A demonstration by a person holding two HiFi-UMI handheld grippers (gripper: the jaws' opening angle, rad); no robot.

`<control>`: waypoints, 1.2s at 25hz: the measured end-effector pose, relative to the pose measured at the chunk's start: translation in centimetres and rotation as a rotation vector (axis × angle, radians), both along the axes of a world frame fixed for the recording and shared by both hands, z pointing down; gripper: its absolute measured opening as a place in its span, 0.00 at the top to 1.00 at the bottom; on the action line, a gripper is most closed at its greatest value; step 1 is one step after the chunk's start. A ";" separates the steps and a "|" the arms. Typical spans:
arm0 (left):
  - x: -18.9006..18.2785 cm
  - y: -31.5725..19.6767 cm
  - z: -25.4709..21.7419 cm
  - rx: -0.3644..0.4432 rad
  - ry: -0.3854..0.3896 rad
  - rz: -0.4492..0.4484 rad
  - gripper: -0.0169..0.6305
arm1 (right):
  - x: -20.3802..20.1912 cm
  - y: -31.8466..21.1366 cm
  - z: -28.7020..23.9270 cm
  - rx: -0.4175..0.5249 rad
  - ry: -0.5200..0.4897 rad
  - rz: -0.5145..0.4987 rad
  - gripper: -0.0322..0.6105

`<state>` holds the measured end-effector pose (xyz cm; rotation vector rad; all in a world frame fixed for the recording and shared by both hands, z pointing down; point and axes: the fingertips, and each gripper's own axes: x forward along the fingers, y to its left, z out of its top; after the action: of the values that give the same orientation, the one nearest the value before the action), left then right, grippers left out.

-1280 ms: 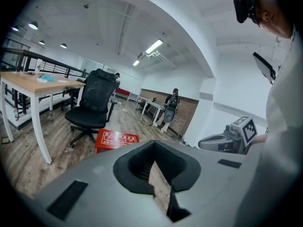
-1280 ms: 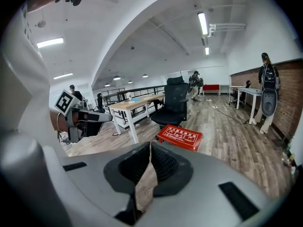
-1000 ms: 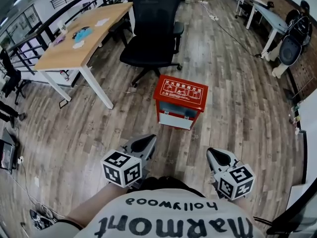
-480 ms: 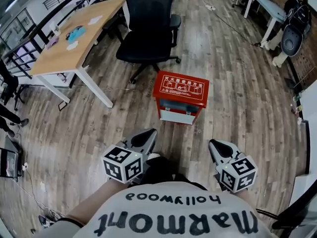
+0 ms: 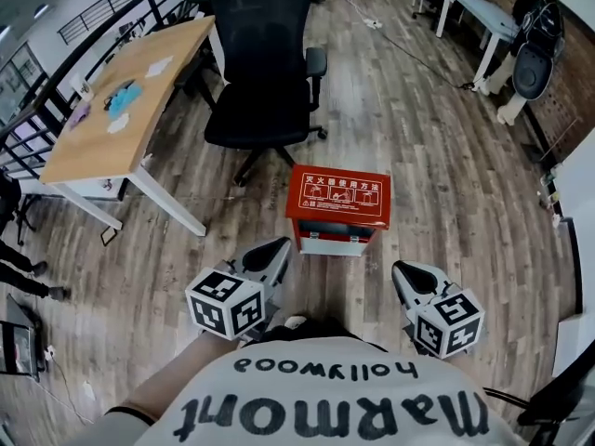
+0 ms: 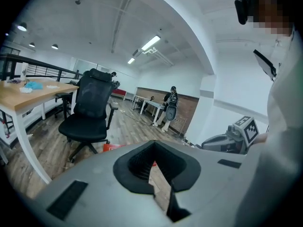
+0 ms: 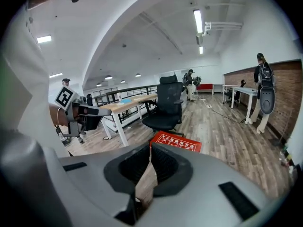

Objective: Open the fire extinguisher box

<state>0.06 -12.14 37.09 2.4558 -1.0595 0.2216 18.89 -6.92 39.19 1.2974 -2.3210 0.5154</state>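
Observation:
The fire extinguisher box (image 5: 337, 207) is a red metal case with white print on its lid and a pale front panel. It stands closed on the wood floor just ahead of me. My left gripper (image 5: 276, 249) hangs shut and empty a short way before the box's left corner. My right gripper (image 5: 406, 274) is shut and empty too, to the right of the box and nearer me. Neither touches it. The right gripper view shows the box's lid (image 7: 177, 142) beyond its closed jaws. In the left gripper view only a red sliver of the box (image 6: 112, 147) shows.
A black office chair (image 5: 260, 72) stands right behind the box. A wooden desk (image 5: 121, 110) with small items lies to the left, with white tables (image 5: 465, 3) at the back right. A person with a backpack (image 7: 262, 93) stands by the brick wall.
I have stepped closer: the box and chair have slid towards me in the head view. Both grippers have stayed shut and held their places in front of my body.

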 end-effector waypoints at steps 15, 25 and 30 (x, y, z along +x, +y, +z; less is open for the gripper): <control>-4.0 -8.2 1.5 -0.018 0.002 0.104 0.96 | -4.0 -6.2 2.1 -0.057 0.070 0.106 0.93; -3.3 -9.5 5.5 -0.112 -0.002 0.093 0.96 | -3.3 -7.5 4.8 -0.143 0.090 0.099 0.93; -1.7 -11.0 7.0 -0.132 -0.045 0.074 0.96 | -2.7 -11.0 5.3 -0.087 0.083 0.040 0.93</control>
<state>-1.67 -23.14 44.08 2.3836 -0.9424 0.3598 16.23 -17.93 44.47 1.3021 -2.1845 0.5593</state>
